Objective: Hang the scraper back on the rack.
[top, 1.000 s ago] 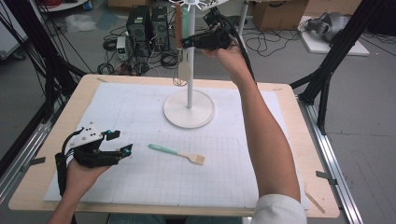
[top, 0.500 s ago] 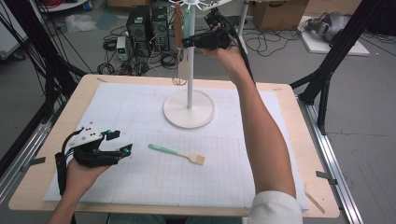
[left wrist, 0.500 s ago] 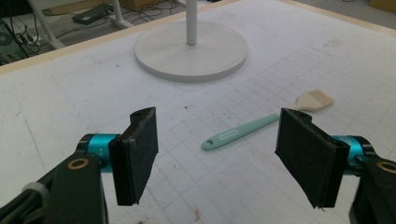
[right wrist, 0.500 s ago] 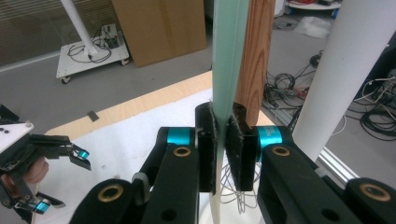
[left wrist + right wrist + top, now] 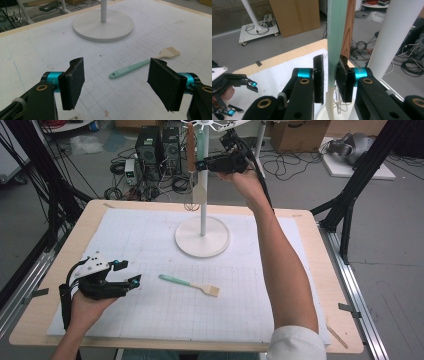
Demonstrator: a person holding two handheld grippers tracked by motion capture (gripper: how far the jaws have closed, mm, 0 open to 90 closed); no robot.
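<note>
Right gripper view: right tongs (image 5: 329, 78), just opening, flank hanging teal spatula (image 5: 335, 45).

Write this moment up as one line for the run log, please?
right gripper: jaws just opening around hanging mint-handled spatula on rack | left gripper: open, above mat | pastry brush: lying on mat

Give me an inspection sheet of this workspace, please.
Surface: white grid mat on a wooden table.
Job's things: mint spatula hangs from the white stand beside a wooden-handled whisk; mint brush lies on the mat.
Clutter: nothing seen.
Grippers: left gripper open, low over the mat; right gripper raised, fingers just opening either side of the spatula handle.
Cables: loose coils on the floor behind.
Surroundings: computer towers, cardboard box.
</note>
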